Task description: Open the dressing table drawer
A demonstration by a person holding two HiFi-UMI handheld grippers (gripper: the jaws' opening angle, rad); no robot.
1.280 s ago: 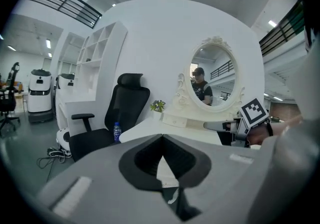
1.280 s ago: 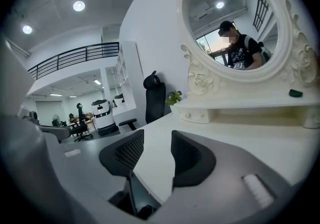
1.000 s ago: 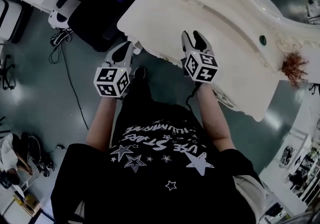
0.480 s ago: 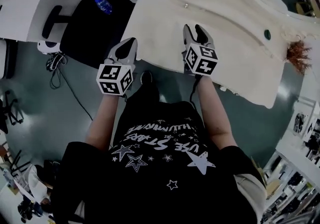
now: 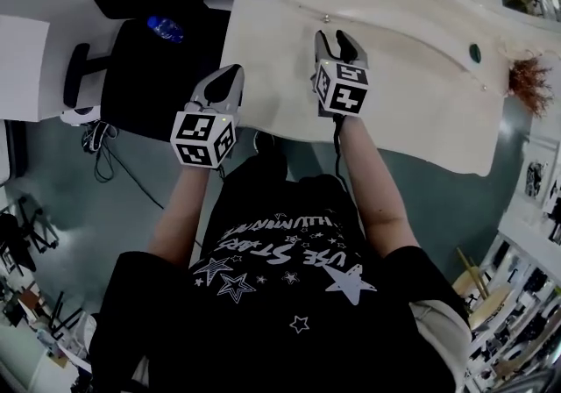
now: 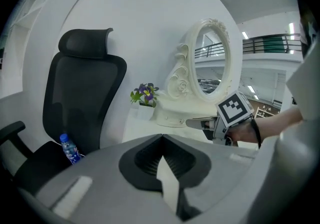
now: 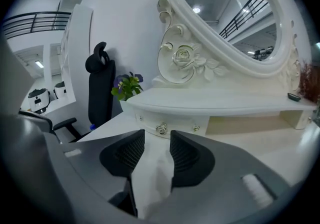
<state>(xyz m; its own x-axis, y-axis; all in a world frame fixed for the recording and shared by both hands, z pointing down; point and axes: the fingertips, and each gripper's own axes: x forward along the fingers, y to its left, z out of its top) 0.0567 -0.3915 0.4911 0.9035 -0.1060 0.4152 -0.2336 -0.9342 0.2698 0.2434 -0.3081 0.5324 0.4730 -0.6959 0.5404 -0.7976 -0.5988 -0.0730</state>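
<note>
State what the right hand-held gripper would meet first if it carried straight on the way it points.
Probably the drawer front around its metal knob; the open right hand-held gripper frames it, though depth is unclear.

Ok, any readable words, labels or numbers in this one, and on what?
"USE STARS": on the black shirt, upside down in the head view.
Second shirt line: too distorted to read.
Water bottle label: too small to read.
Marker cubes: square patterns, no letters.
</note>
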